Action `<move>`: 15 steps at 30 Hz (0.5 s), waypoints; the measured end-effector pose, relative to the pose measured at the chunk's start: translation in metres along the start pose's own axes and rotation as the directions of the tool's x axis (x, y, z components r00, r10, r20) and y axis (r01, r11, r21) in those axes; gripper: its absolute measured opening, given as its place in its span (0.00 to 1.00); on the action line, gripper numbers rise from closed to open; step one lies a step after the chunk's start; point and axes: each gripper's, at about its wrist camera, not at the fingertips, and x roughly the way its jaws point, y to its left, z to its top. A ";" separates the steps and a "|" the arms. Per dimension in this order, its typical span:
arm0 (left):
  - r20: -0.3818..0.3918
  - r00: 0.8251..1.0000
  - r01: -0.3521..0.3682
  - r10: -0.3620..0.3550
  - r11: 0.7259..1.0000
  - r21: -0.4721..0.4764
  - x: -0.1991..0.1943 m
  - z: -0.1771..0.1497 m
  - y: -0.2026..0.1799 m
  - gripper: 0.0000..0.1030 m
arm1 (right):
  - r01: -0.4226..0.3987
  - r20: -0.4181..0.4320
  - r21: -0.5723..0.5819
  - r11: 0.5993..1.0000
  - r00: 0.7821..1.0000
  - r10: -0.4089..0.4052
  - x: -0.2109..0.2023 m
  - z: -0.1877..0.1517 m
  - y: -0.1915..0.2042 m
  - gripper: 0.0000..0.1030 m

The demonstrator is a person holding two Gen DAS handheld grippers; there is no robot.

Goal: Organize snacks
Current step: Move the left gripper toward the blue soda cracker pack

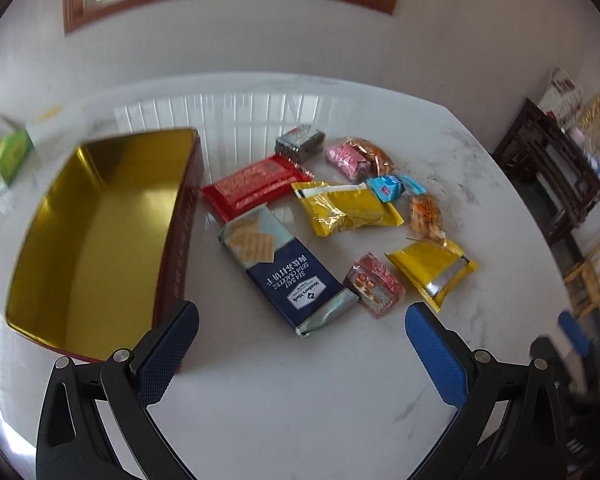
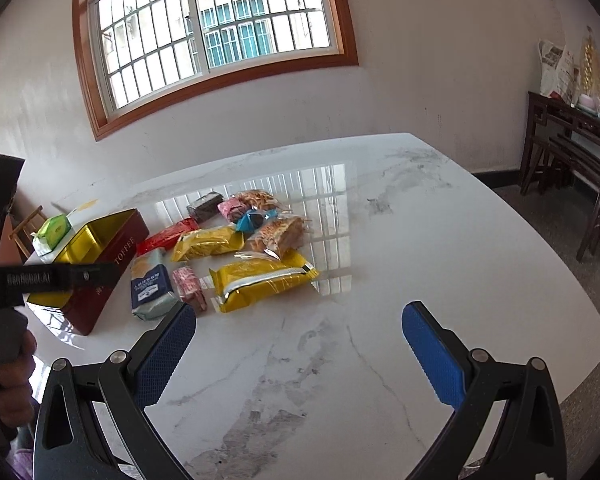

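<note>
A red tin with a gold inside (image 1: pixel 100 232) stands open and empty at the left of the white marble table (image 1: pixel 300 400); it also shows in the right wrist view (image 2: pixel 100 264). Right of it lie several snacks: a blue soda cracker pack (image 1: pixel 284 264), a red bar (image 1: pixel 252 188), two yellow packs (image 1: pixel 348 208) (image 1: pixel 432 272) and small wrapped sweets (image 1: pixel 374 290). My left gripper (image 1: pixel 300 344) is open and empty, just short of the cracker pack. My right gripper (image 2: pixel 298 344) is open and empty, short of the near yellow pack (image 2: pixel 260 280).
A green box (image 1: pixel 10 156) lies at the table's far left. A dark wooden side table (image 2: pixel 572 148) with papers stands by the right wall. A window (image 2: pixel 212 32) is in the back wall. The left gripper's body (image 2: pixel 20 280) crosses the right wrist view's left edge.
</note>
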 end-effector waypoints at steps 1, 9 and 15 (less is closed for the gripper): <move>-0.009 1.000 0.007 -0.007 1.000 -0.012 0.002 0.002 0.002 0.99 | -0.001 -0.002 0.002 1.000 1.000 0.001 0.001 -0.001 -0.002 1.00; -0.078 0.995 0.051 -0.059 0.994 -0.098 0.017 0.018 0.004 0.99 | -0.016 -0.032 0.029 0.999 0.999 0.017 0.011 -0.005 -0.014 1.00; -0.157 0.982 0.079 -0.109 0.979 -0.185 0.039 0.022 0.011 0.99 | -0.023 -0.050 0.044 0.999 0.998 0.025 0.017 -0.008 -0.019 1.00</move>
